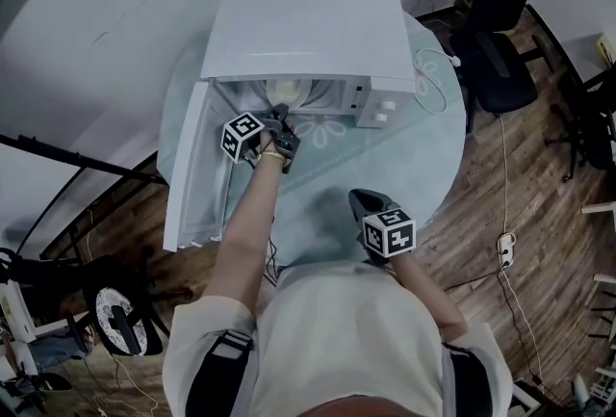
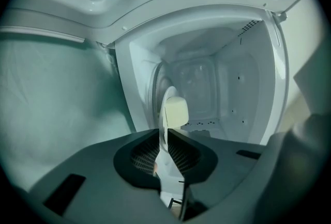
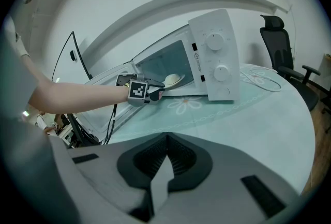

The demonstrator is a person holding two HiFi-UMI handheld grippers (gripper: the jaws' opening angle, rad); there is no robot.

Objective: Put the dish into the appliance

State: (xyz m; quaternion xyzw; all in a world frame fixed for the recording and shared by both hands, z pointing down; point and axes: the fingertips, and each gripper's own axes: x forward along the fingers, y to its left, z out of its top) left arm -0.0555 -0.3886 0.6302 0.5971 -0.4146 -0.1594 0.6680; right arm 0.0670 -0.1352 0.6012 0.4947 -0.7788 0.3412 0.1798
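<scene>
The white microwave point(image 1: 308, 35) stands on the round table point(image 1: 423, 165) with its door point(image 1: 188, 169) swung open to the left. My left gripper point(image 1: 276, 128) reaches into the mouth of the cavity point(image 2: 217, 88) and is shut on the rim of a white plate point(image 2: 166, 114). The plate is edge-on between the jaws in the left gripper view and carries a pale rounded piece of food point(image 2: 177, 110). In the right gripper view the plate point(image 3: 175, 80) sits just inside the opening, with the left gripper point(image 3: 153, 93) at its near edge. My right gripper point(image 3: 165, 141) is shut and holds nothing, low near my body point(image 1: 364, 201).
A pale green cloth with a flower print point(image 1: 327, 131) covers the table. A white cable point(image 1: 435, 78) lies to the right of the microwave. Black office chairs point(image 1: 500, 30) stand at the back right. A power strip point(image 1: 504, 249) lies on the wooden floor, and a black stand point(image 1: 77, 160) is at the left.
</scene>
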